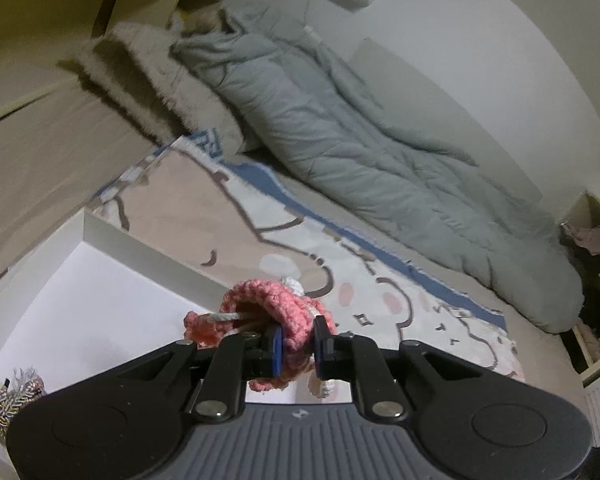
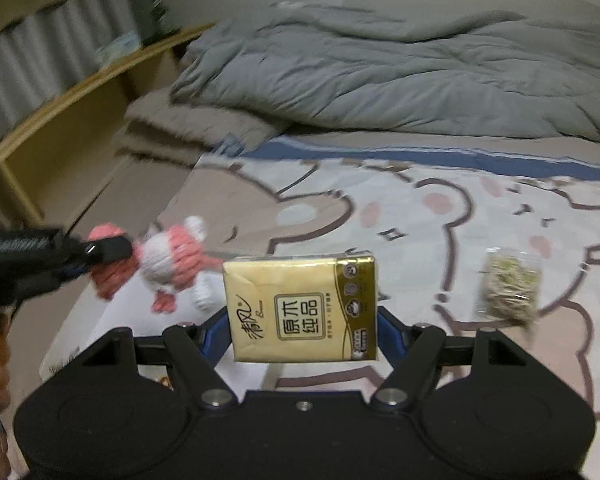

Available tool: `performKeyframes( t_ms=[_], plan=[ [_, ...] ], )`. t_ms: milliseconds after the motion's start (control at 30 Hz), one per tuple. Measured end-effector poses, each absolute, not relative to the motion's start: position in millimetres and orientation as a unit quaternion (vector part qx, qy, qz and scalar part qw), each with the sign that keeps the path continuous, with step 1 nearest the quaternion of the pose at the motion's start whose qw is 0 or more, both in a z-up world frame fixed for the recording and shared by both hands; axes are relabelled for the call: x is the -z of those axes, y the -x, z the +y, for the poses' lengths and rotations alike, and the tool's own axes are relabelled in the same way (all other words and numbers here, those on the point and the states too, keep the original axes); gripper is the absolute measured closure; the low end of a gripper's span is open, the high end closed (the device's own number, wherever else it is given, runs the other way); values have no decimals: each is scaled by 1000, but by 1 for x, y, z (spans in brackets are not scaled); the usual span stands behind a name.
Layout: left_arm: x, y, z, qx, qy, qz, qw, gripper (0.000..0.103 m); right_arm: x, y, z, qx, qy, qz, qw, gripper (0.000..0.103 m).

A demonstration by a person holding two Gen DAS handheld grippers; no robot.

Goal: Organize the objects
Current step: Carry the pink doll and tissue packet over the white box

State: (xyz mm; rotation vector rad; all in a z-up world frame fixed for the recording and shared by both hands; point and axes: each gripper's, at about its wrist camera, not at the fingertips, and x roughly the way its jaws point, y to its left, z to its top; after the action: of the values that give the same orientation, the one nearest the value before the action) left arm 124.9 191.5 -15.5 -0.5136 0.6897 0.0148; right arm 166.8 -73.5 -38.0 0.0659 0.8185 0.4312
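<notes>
Left gripper (image 1: 296, 342): jaws drawn in on the pink and white crocheted toy (image 1: 268, 312), blue pads pinching a pink knitted fold; a white cord runs through the pink loops. The toy hangs above the white box (image 1: 112, 248), over its near-right part, clear of the floor of the box.

Right gripper (image 2: 305, 320): jaws pressed against both side edges of the yellow tissue pack (image 2: 302, 308), which stands upright between them, printed face toward the camera, lifted off the cartoon bear blanket (image 2: 440, 216).

Right wrist view alone shows the toy's whole body, white trunk with pink limbs, dangling from the left gripper (image 2: 96, 256) at far left. It also shows a small clear bag of dried greenish stuff (image 2: 510, 290) lying on the blanket, to the right of the pack and apart from it.

Left wrist view alone shows the box's white walls and a silvery tinsel piece (image 1: 8, 396) at its lower-left corner.

Beyond, in both views: grey duvet (image 2: 380, 76) bunched along the wall, a furry beige pillow (image 1: 152, 80) beside it, and a wooden shelf (image 2: 80, 80) behind.
</notes>
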Motion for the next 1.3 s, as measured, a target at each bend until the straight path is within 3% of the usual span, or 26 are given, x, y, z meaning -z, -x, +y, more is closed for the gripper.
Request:
performKeyframes(
  t_ms=[433,700,867,1200,1300],
  plan=[
    [55,-165,195,27,282,371,884,92,81,-173,1,-285,55,435,852,29],
    [59,-180,193,100,325,335,879,92,97,-179,12,-305,70,451,836,29],
    [92,-198,186,83,293,416,857,91,104,-186,11,-303,72,458,833,29],
    [104,-195,198,24,232,470,852,81,108,-188,16,-318,55,472,820,27],
    [104,-194,205,18,228,474,850,76,108,-188,16,-316,34,478,819,19]
  ],
)
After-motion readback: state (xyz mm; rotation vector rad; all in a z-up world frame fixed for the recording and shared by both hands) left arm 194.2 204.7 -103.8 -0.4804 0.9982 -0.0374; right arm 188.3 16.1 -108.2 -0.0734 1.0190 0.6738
